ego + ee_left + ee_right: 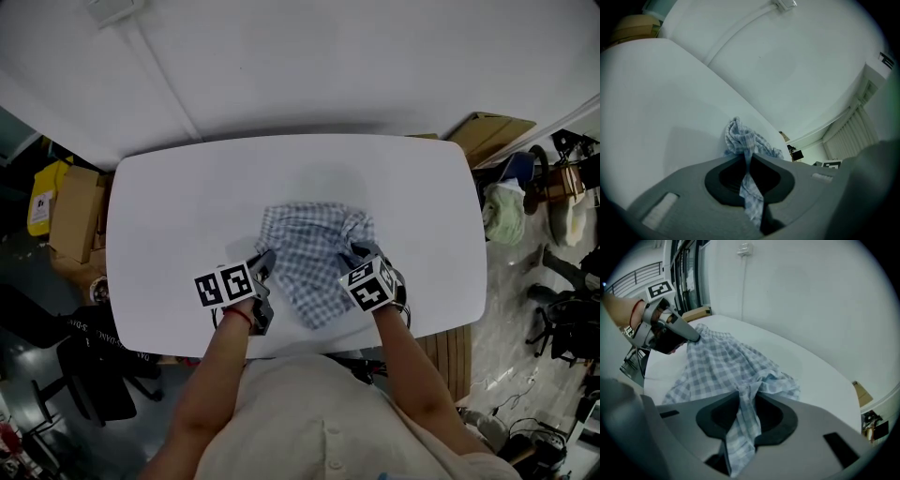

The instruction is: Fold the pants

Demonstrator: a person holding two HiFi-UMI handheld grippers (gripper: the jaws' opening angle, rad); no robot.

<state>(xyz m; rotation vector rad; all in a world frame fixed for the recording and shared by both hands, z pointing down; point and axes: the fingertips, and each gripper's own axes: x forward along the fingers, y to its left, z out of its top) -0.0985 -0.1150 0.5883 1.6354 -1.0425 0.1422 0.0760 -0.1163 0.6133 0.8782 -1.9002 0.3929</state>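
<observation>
Gripping the checked pants (314,258) with both claws. The pants sit bunched and crumpled on the white table (187,206), slightly toward its 6 o'clock edge, in a blue-and-white check.

My left gripper (265,261) is clamped on a thin fold at the garment's 9 o'clock edge. In the left gripper view the cloth runs as a narrow strip between the closed jaws and bunches into a knot just past the tips.

My right gripper (362,251) pinches a thicker fold at the 3 o'clock edge. In the right gripper view the fabric passes between the pads and then fans out across the table as far as the left gripper's tip.

The marker cubes ride behind the jaws, the left cube (225,284) at the pants' 7 o'clock and the right cube (367,286) at 5 o'clock.

Off the table, cardboard boxes (75,211) stand on the floor at its 9 o'clock. Another cardboard box (487,131) lies past its 2 o'clock corner, and a white wall (328,56) is at 12 o'clock.
</observation>
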